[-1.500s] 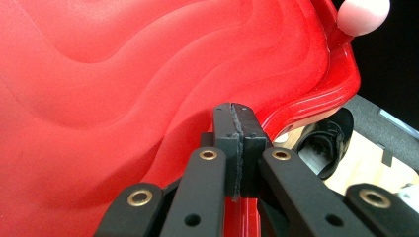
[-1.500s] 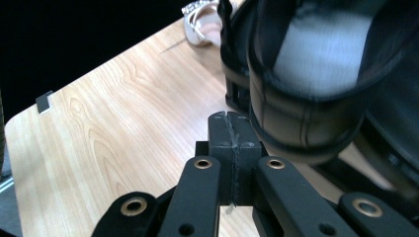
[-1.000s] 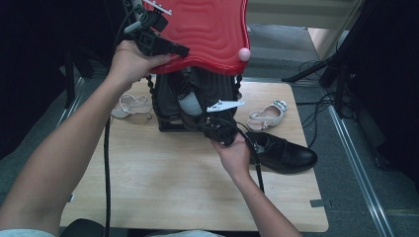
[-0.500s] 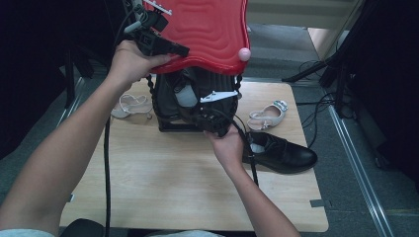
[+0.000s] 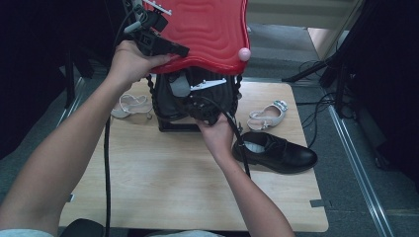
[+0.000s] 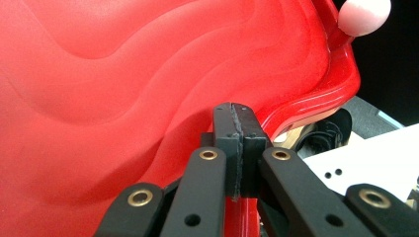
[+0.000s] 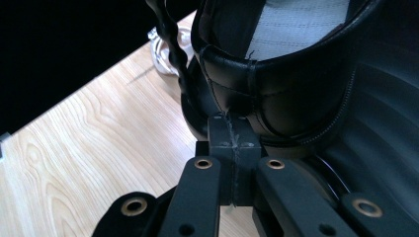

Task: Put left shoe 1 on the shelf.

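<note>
A wavy red lid (image 5: 207,34) with a pink knob (image 5: 244,54) is raised over a black box (image 5: 170,116) at the table's far side. My left gripper (image 5: 183,51) is shut on the lid's left rim; in the left gripper view its pads (image 6: 232,111) meet against the red lid (image 6: 123,98). A black shoe (image 5: 180,86) with pale lining sits in the box mouth. My right gripper (image 5: 193,101) reaches in under the lid. In the right gripper view the right gripper (image 7: 232,123) is shut at the heel of that black shoe (image 7: 276,94).
A second black shoe (image 5: 276,153) lies on the wooden table (image 5: 148,173) at the right. One white sandal (image 5: 131,104) lies left of the box, another (image 5: 267,116) right of it. Twisted black posts (image 7: 170,39) edge the box. Cables trail over the floor at the right.
My right hand has moved up and left from beside the second shoe to the box mouth, and the shoe in the box has gone slightly deeper. The left hand and lid have kept still.
</note>
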The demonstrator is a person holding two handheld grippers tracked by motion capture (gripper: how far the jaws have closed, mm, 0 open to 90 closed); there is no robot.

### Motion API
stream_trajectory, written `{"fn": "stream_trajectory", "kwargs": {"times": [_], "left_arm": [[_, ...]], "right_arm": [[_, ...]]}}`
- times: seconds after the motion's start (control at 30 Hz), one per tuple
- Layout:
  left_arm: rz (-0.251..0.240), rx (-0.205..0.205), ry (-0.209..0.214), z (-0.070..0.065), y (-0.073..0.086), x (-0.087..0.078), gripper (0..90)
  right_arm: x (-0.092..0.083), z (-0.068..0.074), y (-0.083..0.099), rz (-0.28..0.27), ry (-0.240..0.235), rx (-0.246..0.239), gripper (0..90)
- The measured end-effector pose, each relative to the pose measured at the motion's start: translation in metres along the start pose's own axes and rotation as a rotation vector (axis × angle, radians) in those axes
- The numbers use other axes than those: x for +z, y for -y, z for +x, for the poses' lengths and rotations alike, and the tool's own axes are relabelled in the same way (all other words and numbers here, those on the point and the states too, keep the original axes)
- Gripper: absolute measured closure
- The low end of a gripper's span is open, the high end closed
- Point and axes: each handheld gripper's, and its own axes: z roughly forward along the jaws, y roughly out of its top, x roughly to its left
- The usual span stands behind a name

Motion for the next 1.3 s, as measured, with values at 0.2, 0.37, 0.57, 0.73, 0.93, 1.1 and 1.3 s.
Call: {"fn": "stream_trajectory", "kwargs": {"times": [0.2, 0.37, 0.57, 0.73, 0.93, 1.1, 1.3], "left_arm": [[-0.001, 0.001, -0.001, 0.0, 0.0, 0.0, 90.0], [-0.004, 0.002, -0.002, 0.0, 0.001, 0.0, 90.0], [-0.003, 0.011, -0.017, -0.003, 0.001, -0.001, 90.0], [0.011, 0.002, -0.032, -0.003, 0.001, -0.004, 90.0], [-0.015, 0.044, 0.036, -0.022, 0.003, -0.021, 86.1], [0.005, 0.078, 0.08, -0.041, 0.015, -0.028, 80.0], [0.016, 0.07, 0.118, -0.049, 0.042, -0.025, 74.0]], "right_arm": [[0.011, 0.002, -0.003, -0.011, -0.014, 0.022, 90.0], [0.025, 0.003, -0.002, -0.012, -0.055, 0.061, 90.0], [0.025, 0.007, 0.002, -0.04, -0.073, 0.051, 90.0], [0.012, 0.01, 0.006, -0.054, -0.088, 0.041, 90.0], [-0.009, 0.01, 0.022, -0.053, -0.127, -0.01, 87.9], [-0.022, 0.009, 0.038, -0.036, -0.165, -0.023, 90.0], [-0.039, 0.006, 0.061, -0.046, -0.164, 0.042, 90.0]]}}
